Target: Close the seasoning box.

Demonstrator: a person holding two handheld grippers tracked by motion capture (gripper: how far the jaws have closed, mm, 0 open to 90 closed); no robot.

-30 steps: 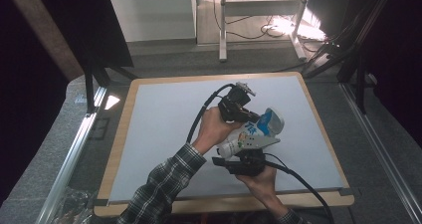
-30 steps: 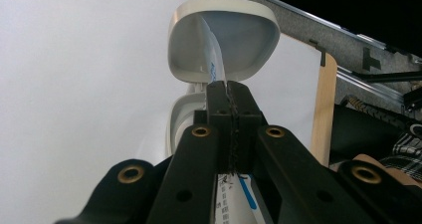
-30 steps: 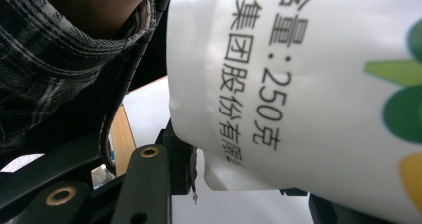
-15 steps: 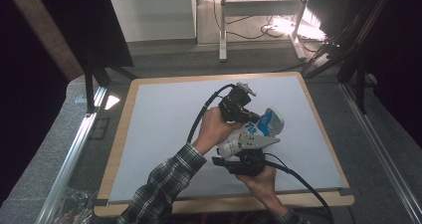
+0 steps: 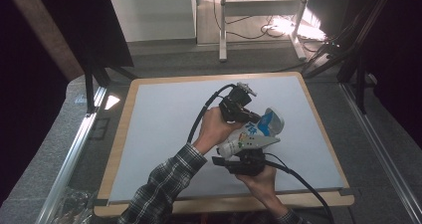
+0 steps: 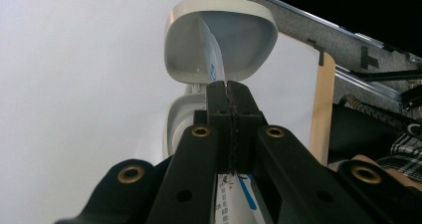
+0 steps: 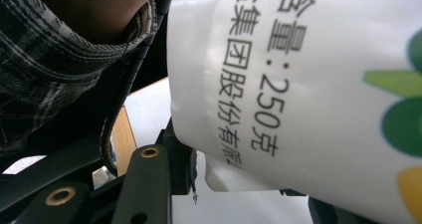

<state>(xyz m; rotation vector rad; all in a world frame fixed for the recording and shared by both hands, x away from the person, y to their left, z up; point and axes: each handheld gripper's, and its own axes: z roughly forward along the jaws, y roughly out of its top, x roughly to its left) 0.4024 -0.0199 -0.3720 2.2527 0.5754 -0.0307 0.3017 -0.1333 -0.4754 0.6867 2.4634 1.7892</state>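
- Left gripper [image 6: 230,97] is clamped on a thin flap of the white pouch [image 5: 251,134]; the flap's lower end is hidden.
- Right gripper [image 5: 242,160] is closed around the pouch's base; its fingertips are covered.

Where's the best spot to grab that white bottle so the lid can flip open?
Grip the white bottle around its round body from below, as the right gripper does: the wide middle fills the jaws. That leaves the lid end free, where the left gripper pinches a thin tab from the side.
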